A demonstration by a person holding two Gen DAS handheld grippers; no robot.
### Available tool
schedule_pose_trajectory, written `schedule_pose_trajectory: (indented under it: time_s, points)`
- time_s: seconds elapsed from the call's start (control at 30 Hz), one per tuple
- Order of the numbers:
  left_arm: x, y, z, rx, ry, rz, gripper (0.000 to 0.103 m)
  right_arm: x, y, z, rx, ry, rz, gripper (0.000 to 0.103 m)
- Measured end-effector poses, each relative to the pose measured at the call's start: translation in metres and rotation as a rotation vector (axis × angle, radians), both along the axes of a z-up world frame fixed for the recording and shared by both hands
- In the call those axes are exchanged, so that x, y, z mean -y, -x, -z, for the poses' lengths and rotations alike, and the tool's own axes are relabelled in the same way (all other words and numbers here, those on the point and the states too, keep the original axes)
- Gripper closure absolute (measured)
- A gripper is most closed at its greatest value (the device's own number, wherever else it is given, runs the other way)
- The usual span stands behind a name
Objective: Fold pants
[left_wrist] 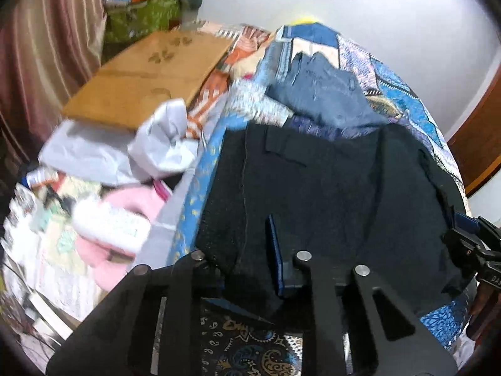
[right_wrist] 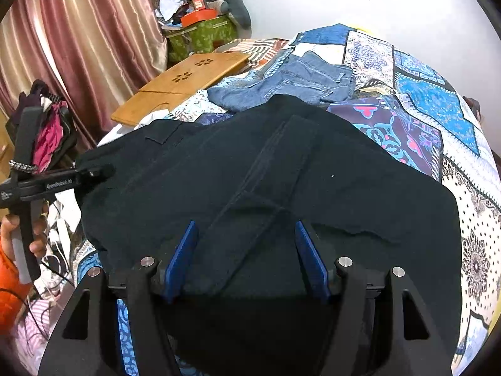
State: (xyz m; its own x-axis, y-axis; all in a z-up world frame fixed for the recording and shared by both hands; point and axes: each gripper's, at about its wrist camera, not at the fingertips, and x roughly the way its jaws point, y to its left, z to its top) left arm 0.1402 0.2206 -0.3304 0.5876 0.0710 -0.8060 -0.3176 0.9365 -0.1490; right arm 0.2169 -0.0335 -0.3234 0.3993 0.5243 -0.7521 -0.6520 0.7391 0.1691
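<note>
Black pants [right_wrist: 281,172] lie spread on the patterned bed, also seen in the left wrist view [left_wrist: 328,188]. My left gripper [left_wrist: 250,250] is shut on the pants' near left edge; the cloth hides its left finger, and its blue right pad [left_wrist: 275,250] presses the fabric. In the right wrist view the left gripper [right_wrist: 94,172] grips the pants' left corner. My right gripper [right_wrist: 247,250] is open, its blue pads [right_wrist: 184,257] straddling a raised fold of the pants' near edge. It shows at the right edge of the left wrist view [left_wrist: 469,238].
Blue jeans [right_wrist: 291,84] lie folded behind the black pants. A wooden lap tray [right_wrist: 184,84] sits at the bed's far left. Clutter, a pink item [left_wrist: 125,219] and grey bags [left_wrist: 125,150] lie left of the bed. Curtains [right_wrist: 78,47] hang on the left.
</note>
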Motion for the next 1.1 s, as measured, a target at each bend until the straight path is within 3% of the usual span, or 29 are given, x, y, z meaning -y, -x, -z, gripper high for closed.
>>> schedule_pose_trajectory:
  time_s: [0.3, 0.43, 0.47, 0.6, 0.73, 0.83, 1.1]
  points:
    - [0.036, -0.014, -0.076, 0.137, -0.099, 0.088, 0.083, 0.047, -0.008, -0.034, 0.06, -0.101, 0.106, 0.042]
    - [0.059, -0.02, -0.106, 0.193, -0.142, 0.145, 0.084, 0.084, -0.014, -0.042, 0.091, -0.092, 0.176, 0.042]
    - [0.065, -0.023, -0.114, 0.207, -0.141, 0.164, 0.089, 0.094, -0.015, -0.041, 0.096, -0.084, 0.195, 0.042]
    - [0.087, -0.035, -0.135, 0.235, -0.12, 0.222, 0.091, 0.137, -0.02, -0.027, 0.067, -0.048, 0.274, 0.042]
    - [0.118, -0.051, -0.149, 0.247, -0.145, 0.27, 0.092, 0.164, -0.021, 0.002, -0.016, -0.009, 0.308, 0.042]
    - [0.143, -0.062, -0.157, 0.248, -0.15, 0.314, 0.093, 0.169, -0.016, 0.022, -0.063, -0.01, 0.29, 0.042]
    - [0.242, -0.092, -0.169, 0.255, -0.121, 0.531, 0.098, 0.171, -0.015, 0.024, -0.048, -0.067, 0.271, 0.039]
